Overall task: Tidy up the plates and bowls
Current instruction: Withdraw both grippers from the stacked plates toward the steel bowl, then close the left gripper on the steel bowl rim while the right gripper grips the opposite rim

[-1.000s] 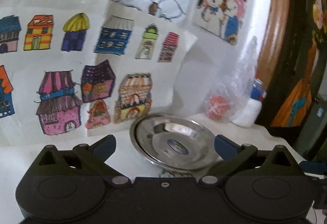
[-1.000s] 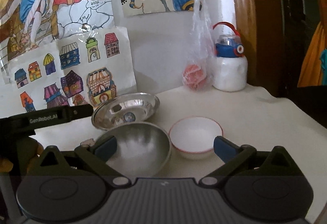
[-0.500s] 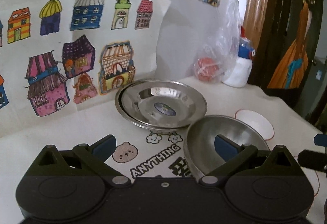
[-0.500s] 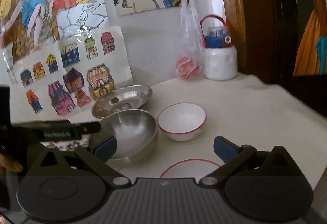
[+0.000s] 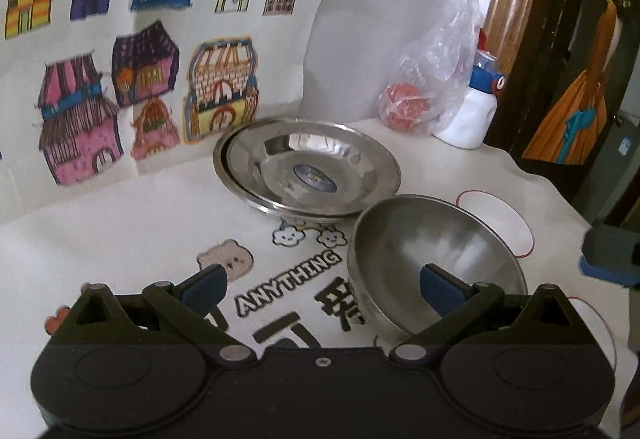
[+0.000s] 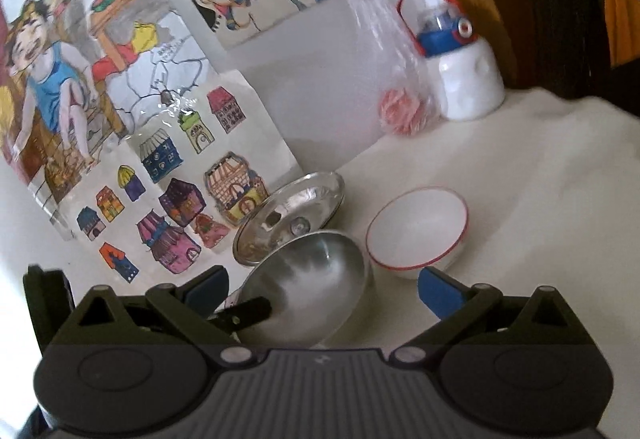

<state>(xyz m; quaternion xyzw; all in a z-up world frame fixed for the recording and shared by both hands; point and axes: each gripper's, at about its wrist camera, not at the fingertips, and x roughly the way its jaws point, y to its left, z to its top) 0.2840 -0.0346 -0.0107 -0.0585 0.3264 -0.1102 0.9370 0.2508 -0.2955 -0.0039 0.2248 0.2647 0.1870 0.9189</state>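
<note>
Two stacked steel plates (image 5: 304, 175) (image 6: 292, 215) lie on the white cloth by the wall. In front of them sits a steel bowl (image 5: 432, 251) (image 6: 316, 287), and a white bowl with a red rim (image 5: 496, 219) (image 6: 416, 227) stands to its right. My left gripper (image 5: 322, 285) is open, and its right finger hangs over the steel bowl's near side. My right gripper (image 6: 324, 287) is open and empty, low behind the steel bowl and the white bowl. A black finger of the left gripper (image 6: 244, 313) shows at the steel bowl's near rim.
A plastic bag with a red ball (image 5: 404, 105) (image 6: 400, 111) and a white bottle with a blue cap (image 5: 472, 115) (image 6: 468, 79) stand at the back by the wall. Drawings (image 5: 120, 79) lean against the wall. A red-rimmed white plate's edge (image 5: 600, 323) lies near right.
The left gripper has drawn back and come over the steel bowl. The right gripper has moved closer to the bowls and tilted. Both remain open.
</note>
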